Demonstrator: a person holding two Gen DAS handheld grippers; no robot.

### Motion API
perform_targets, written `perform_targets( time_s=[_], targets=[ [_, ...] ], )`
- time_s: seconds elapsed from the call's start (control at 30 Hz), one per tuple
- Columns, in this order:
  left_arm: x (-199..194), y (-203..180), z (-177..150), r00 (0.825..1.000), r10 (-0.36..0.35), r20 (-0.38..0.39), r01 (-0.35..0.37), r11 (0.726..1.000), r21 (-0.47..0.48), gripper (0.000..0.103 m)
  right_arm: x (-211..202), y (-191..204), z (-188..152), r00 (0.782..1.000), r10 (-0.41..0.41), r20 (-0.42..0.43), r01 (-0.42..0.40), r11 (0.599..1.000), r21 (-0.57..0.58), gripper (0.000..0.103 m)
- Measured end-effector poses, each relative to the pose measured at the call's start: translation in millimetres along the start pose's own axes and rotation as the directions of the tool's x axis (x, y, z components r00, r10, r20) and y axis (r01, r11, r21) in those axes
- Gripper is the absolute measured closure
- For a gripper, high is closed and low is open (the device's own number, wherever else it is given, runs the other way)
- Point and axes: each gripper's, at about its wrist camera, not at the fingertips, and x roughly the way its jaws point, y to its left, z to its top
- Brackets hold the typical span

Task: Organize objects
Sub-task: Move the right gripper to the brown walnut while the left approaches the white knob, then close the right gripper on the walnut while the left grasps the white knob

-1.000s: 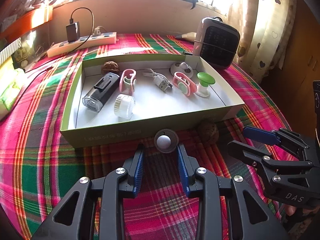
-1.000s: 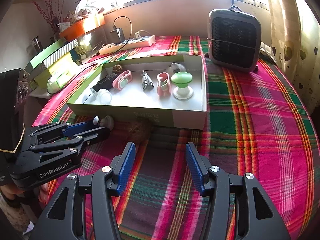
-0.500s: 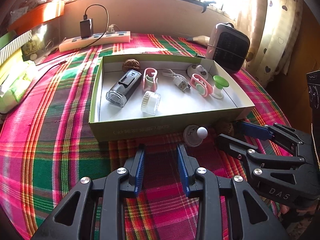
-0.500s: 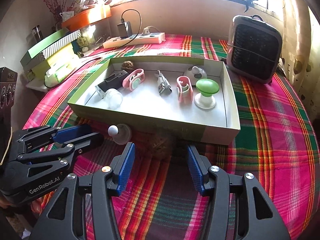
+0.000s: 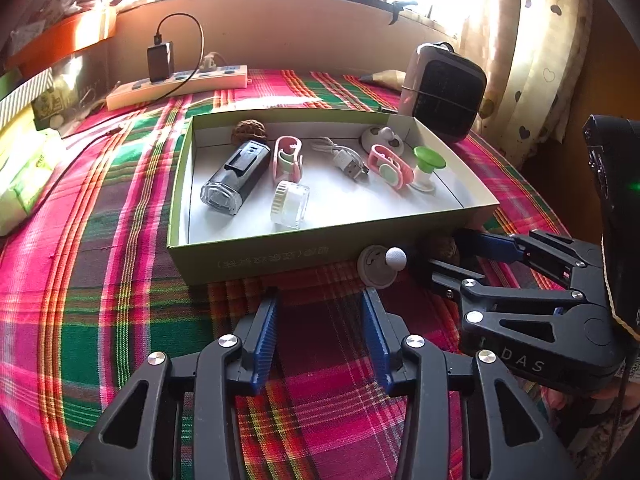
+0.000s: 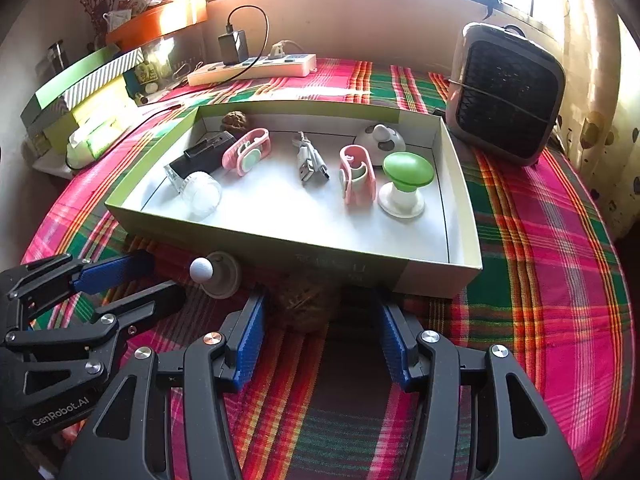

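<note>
Both your claws parked at the front wall of the box, nothing grabbed.

Your left gripper (image 5: 320,312) has just been opening and stands wide with only plaid cloth (image 5: 120,280) between the pads; the little grey knob (image 5: 380,266) sits just past it at 1 o'clock, against the box (image 5: 260,258). Your right gripper (image 6: 320,312) has been opening a bit too, and a walnut (image 6: 306,300) sits between its tips at 12 o'clock, pads not pressing it. Farther off inside the box: bike light (image 5: 236,178), clear jar (image 5: 290,204), USB cable (image 5: 346,162), green knob (image 6: 406,184).
</note>
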Motion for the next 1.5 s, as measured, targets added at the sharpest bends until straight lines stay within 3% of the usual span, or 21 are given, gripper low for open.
perform_targets(
  time_s=[0.33, 0.6, 1.07, 1.37, 1.5],
  targets=[
    [-2, -2, -2, 1.000, 0.005, -0.004, -0.005, 1.000, 0.018, 0.063, -1, -3, -2, 1.000, -0.005, 0.001, 0.005, 1.000, 0.008, 0.049],
    [-4, -3, -3, 1.000, -0.004, -0.010, 0.004, 1.000, 0.015, 0.063, -6, -10, -5, 1.000, -0.018, 0.008, 0.018, 1.000, 0.020, 0.074],
    [3, -24, 8, 0.999, -0.050, -0.013, 0.051, 0.998, 0.048, 0.060, -14, -22, -15, 1.000, 0.023, 0.012, -0.023, 0.999, 0.047, 0.075],
    [16, -29, 16, 0.999, -0.005, -0.036, 0.005, 1.000, 0.008, 0.060, -16, -28, -18, 1.000, 0.027, 0.013, -0.028, 0.998, 0.050, 0.075],
    [18, -34, 17, 0.999, 0.015, -0.037, -0.013, 0.999, 0.031, 0.060, -16, -28, -18, 1.000, 0.026, 0.012, -0.027, 0.999, 0.046, 0.075]
  ],
)
